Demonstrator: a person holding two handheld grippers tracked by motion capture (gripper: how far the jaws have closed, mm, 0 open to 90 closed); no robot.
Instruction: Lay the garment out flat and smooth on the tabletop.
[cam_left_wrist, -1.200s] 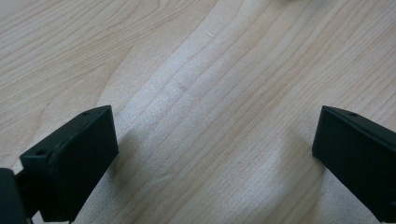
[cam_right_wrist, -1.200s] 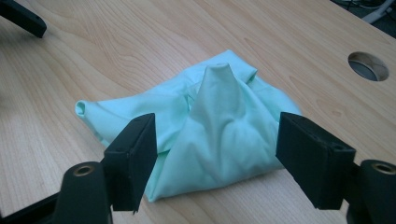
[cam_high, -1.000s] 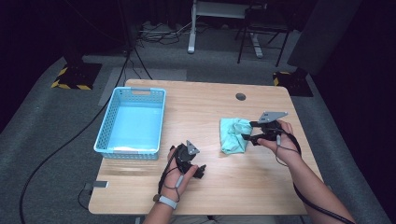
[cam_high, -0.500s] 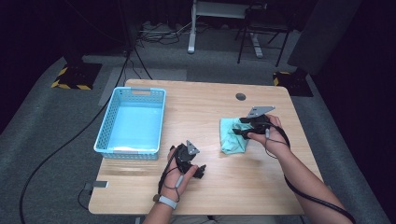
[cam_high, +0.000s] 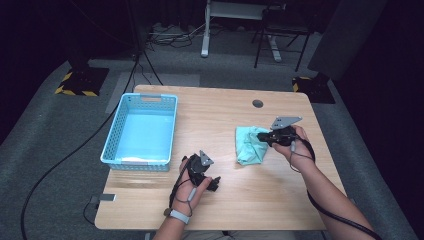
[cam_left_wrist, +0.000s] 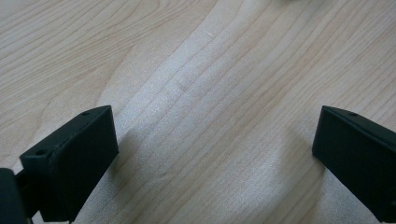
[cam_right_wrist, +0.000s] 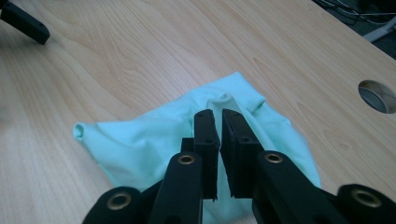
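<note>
A crumpled teal cloth lies on the wooden table, right of centre. My right gripper reaches onto it from the right. Its jaws have just been closing and now pinch a raised fold of the cloth between them. My left gripper rests low near the table's front, left of the cloth, with its jaws wide open over bare wood and nothing between them.
A light blue plastic basket stands at the table's left side. A round cable hole sits near the far edge. Beyond the table are grey carpet, cables and desk legs.
My right gripper has slid left onto the cloth and its jaws have closed on a fold of it. The left hand has stayed where it was.
</note>
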